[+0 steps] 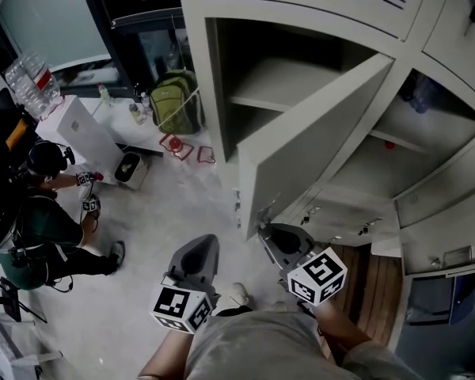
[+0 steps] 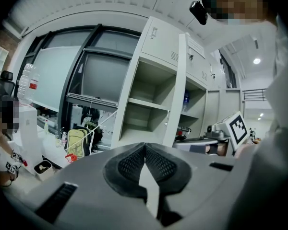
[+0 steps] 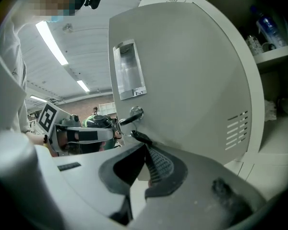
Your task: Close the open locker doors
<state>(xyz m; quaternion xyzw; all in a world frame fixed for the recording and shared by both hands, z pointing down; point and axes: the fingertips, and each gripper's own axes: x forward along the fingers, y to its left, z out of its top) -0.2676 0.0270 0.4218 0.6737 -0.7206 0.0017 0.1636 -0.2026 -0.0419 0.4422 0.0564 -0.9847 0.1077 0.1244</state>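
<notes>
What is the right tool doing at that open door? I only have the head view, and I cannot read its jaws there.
Observer: In the right gripper view, the right tool is shut with nothing between its jaws, its tip just below the lock handle.
Operator: Which face of the door is it at?
Observer: The outer one. The door shows its label holder and vent slots there. I cannot tell whether the tool touches it.
Operator: And the left tool?
Observer: In its own view, the left tool is shut and empty too, pointing towards the open locker.
</notes>
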